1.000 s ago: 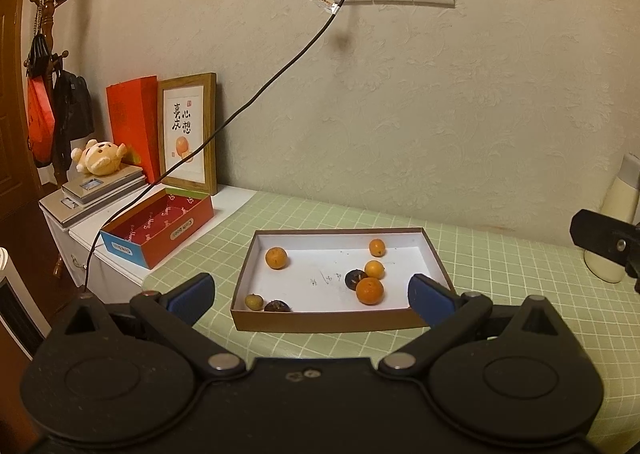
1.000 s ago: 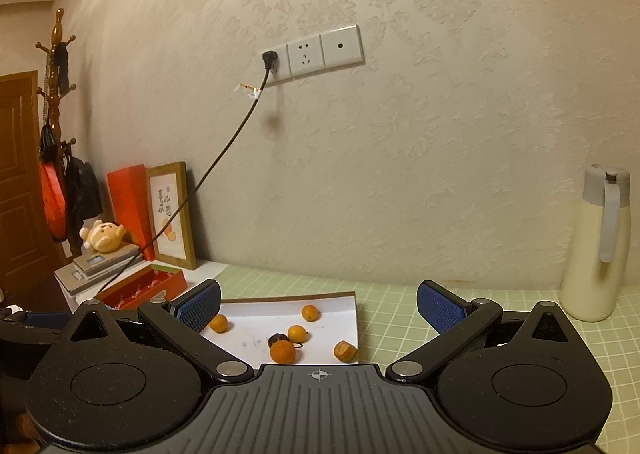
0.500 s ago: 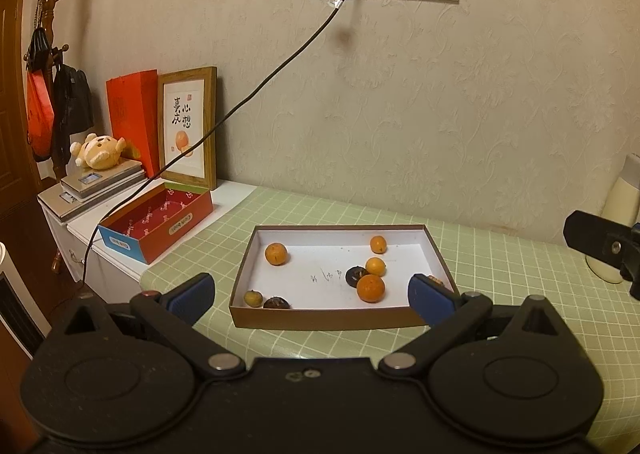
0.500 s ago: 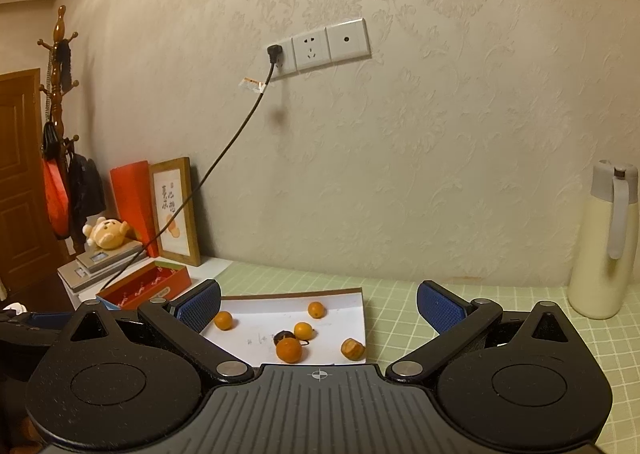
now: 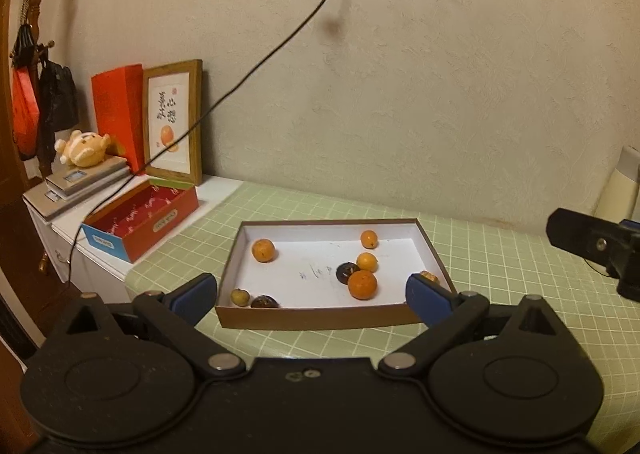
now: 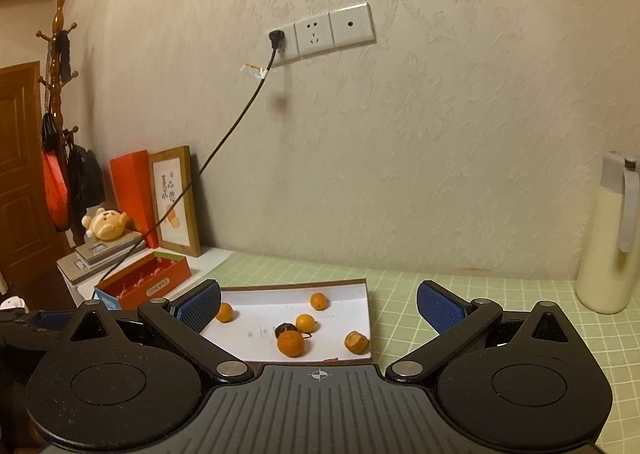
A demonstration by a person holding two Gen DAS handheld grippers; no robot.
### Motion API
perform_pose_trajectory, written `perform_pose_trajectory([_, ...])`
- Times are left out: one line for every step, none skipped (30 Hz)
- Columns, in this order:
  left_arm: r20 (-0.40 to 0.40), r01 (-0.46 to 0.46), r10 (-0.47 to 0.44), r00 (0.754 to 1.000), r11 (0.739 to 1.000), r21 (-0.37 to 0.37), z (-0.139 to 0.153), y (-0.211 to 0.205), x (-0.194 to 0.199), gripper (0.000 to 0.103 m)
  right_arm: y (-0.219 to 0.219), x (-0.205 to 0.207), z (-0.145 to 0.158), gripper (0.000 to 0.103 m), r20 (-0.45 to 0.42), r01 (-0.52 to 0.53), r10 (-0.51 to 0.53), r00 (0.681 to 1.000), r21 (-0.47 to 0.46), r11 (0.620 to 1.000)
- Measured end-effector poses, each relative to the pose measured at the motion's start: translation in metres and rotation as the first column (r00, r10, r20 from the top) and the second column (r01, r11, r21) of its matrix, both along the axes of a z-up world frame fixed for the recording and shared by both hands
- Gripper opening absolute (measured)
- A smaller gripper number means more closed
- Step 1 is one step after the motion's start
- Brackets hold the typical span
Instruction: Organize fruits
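Green checked cloth (image 5: 500,266) covered the table under a papered wall, and on it sat a shallow brown box (image 5: 320,317) with white floor, holding the fruits. From the left wrist view the largest orange (image 5: 362,285) lay toward five o'clock of the box's middle, a dark fruit (image 5: 346,271) touching it, another orange (image 5: 263,250) off at ten o'clock. The left gripper (image 5: 308,294) hung short of the near wall, its jaws wide but starting to close with nothing between them; the right gripper (image 6: 318,304) stood spread and empty too. My worry was the crowding — fingers reaching for the big orange could nudge its dark neighbour and set round fruit rolling, or catch the box's low rim and shove the whole thing.
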State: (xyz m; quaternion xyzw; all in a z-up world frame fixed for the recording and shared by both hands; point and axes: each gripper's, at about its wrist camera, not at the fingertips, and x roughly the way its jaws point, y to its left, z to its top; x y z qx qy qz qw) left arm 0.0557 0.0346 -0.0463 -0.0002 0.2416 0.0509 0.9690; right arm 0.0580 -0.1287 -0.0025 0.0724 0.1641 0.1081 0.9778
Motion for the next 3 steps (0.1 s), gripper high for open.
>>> perform_pose_trajectory([0.005,0.001,-0.001,1.000,1.000,0.000,-0.0011,0.0002,0.0009,0.092,0.0004,0.0021,-0.0006,0.103,-0.005,-0.003,0.003,1.000,0.003,1.000])
perform_pose_trajectory([0.009,0.002,-0.002,1.000,1.000,0.002,-0.0017,-0.0002,0.0015,0.092,0.0010,0.0038,-0.0014,0.103,-0.008,-0.004,0.004,1.000,0.007,1.000])
perform_pose_trajectory([0.007,0.000,0.000,1.000,1.000,0.008,-0.0021,-0.0010,0.0030,0.094,0.0013,0.0052,-0.0020,0.103,-0.009,-0.005,0.005,1.000,0.011,1.000])
